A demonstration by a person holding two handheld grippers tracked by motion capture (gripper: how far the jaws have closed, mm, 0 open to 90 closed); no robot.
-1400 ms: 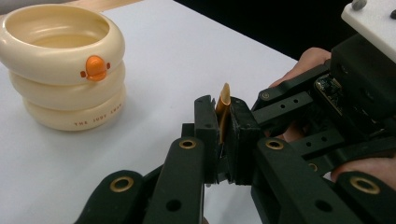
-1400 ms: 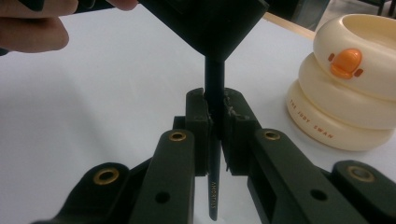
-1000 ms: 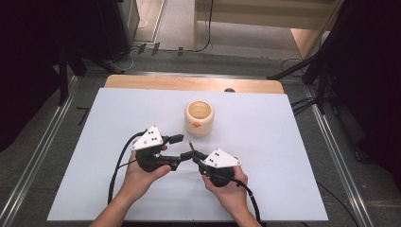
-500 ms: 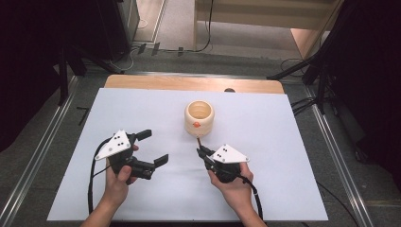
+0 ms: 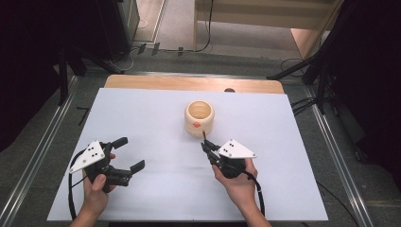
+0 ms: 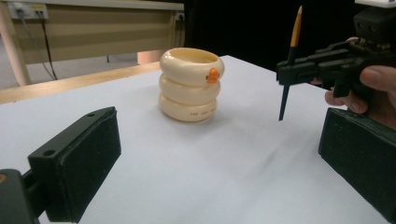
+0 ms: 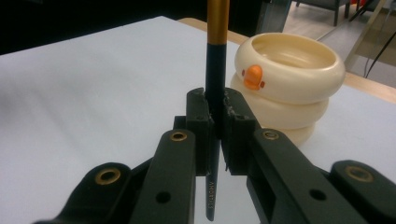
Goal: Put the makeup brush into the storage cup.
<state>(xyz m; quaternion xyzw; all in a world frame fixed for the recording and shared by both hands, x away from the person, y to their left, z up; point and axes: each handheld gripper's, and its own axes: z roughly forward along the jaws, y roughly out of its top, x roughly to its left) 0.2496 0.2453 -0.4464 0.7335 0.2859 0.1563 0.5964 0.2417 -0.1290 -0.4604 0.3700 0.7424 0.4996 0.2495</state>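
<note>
Change since earlier frames: one second ago both grippers sat close together at the table's near centre, jaw tips almost meeting below the holder; half a second ago they had parted; now they are well apart, the left one moved further out toward the near-left corner.
Left gripper (image 5: 126, 155): held in the person's left hand (image 5: 97, 189) over the near-left part of the white table (image 5: 142, 109); jaws spread wide with nothing between them. Its cable loops down beside the forearm.
Left gripper view: the two black pads (image 6: 84, 158) stand far apart at the frame's edges — the holder and bare table surface lie between them.
Holder (image 5: 199, 117): cream, ring-stacked cup with a small orange duck bill on its side; stands upright at the table's centre-far area, position unchanged across all frames. Its mouth is open, as the high view shows.
Pen (image 7: 215, 60): dark shaft with an orange-gold upper section, held roughly upright.
Right gripper (image 5: 204, 144): held in the right hand (image 5: 239, 182), near and just right of the holder, not touching it; jaws pressed onto the pen.
View difference: the high view shows the pen as a thin stub (image 5: 204, 135) only; the left gripper view shows its full length (image 6: 289, 60) and pointed lower tip clear of the table; the right gripper view shows the pads (image 7: 198, 121) clamping the shaft and small print on it — too small to read.
</note>
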